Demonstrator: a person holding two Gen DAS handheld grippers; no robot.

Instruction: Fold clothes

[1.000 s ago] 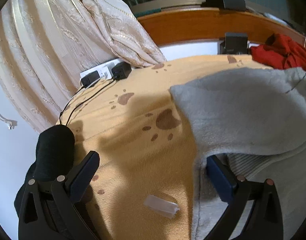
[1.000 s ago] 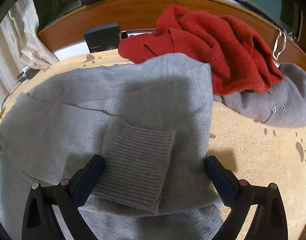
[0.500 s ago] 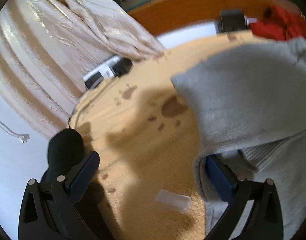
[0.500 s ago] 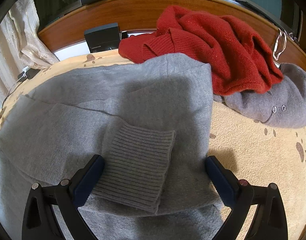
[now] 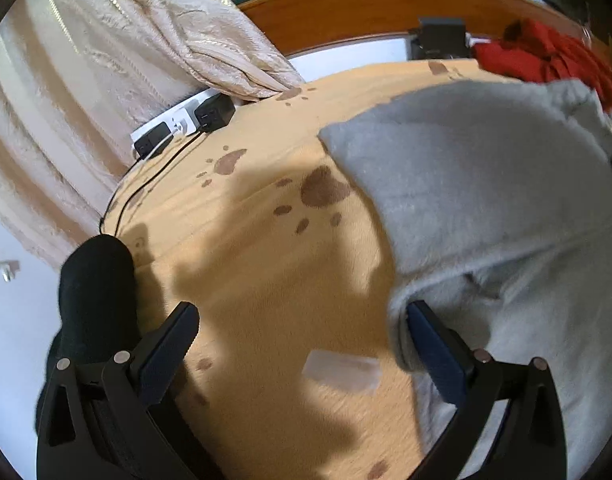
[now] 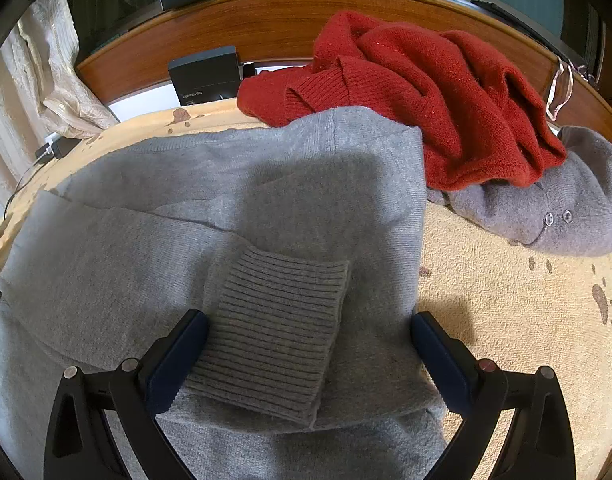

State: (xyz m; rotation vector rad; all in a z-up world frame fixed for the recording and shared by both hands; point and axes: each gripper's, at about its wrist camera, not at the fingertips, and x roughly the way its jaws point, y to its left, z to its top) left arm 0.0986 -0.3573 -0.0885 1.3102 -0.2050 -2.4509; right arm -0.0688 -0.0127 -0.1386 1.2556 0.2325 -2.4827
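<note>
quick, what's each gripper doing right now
left gripper: open, holding nothing, beside the grey sweater edge
right gripper: open, holding nothing, over the ribbed cuff

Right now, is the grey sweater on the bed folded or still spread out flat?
Partly folded. The grey sweater has a sleeve laid across its body, ribbed cuff on top; the final fold isn't done.
</note>
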